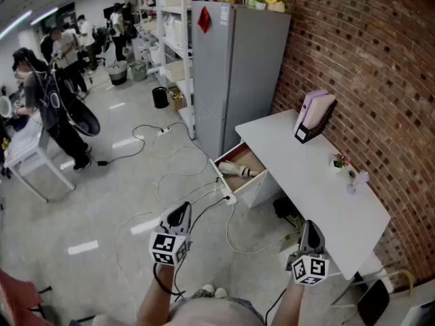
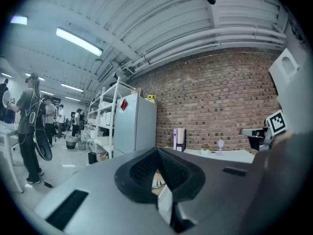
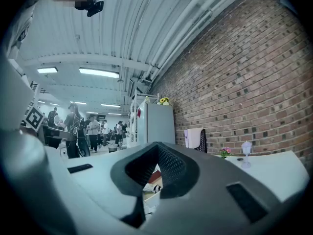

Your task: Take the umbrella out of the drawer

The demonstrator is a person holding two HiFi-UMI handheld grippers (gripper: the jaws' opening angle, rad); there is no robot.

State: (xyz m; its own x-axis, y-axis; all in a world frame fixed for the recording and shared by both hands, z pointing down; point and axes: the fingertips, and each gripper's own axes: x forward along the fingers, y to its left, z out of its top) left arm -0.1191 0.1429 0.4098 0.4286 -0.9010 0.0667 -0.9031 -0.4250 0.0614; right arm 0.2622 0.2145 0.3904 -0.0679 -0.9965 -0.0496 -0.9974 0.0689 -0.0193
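Beige umbrella (image 1: 237,169), seemingly, in open drawer (image 1: 223,180), left claw (image 1: 181,212) and right claw (image 1: 310,227) closed, empty

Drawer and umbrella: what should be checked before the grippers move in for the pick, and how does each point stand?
1. Drawer open: ok, pulled out of the white desk.
2. Umbrella reachable: ok, it lies uncovered in the drawer.
3. Left gripper free: ok, shut on nothing, well short of the drawer.
4. Right gripper free: ok, shut on nothing, beside the desk's near end.
5. Grippers opened for the grasp: not ok, both are shut.
6. Floor on the way: not ok, cables lie in front of the drawer.
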